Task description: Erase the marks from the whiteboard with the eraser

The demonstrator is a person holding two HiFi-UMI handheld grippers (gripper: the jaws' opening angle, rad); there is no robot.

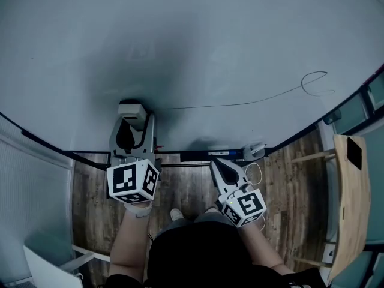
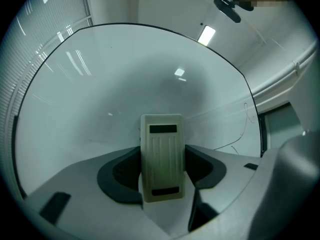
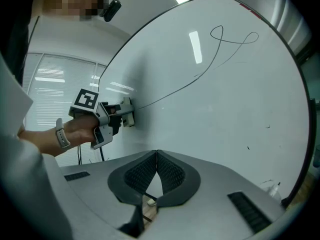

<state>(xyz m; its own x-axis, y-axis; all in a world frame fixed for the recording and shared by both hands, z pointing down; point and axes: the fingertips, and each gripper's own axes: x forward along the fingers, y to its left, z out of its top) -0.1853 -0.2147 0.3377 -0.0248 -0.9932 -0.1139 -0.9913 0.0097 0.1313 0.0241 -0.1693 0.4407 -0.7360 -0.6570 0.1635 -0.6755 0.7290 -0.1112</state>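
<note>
Whiteboard (image 1: 210, 41), eraser (image 1: 132, 110) against it, shows thin line (image 1: 240, 105) above wooden floor (image 1: 288, 179).

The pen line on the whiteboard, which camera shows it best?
The right gripper view: the line runs whole from the eraser up to its loop. The head view shows it whole too, but thinner and fainter; the left gripper view catches only a short end piece.

No readable text, labels or numbers anywhere.

Beige ribbed eraser (image 1: 133, 110) sits flat against the whiteboard (image 1: 210, 35), at the left end of a thin line (image 1: 240, 105) ending in a loop.
</note>
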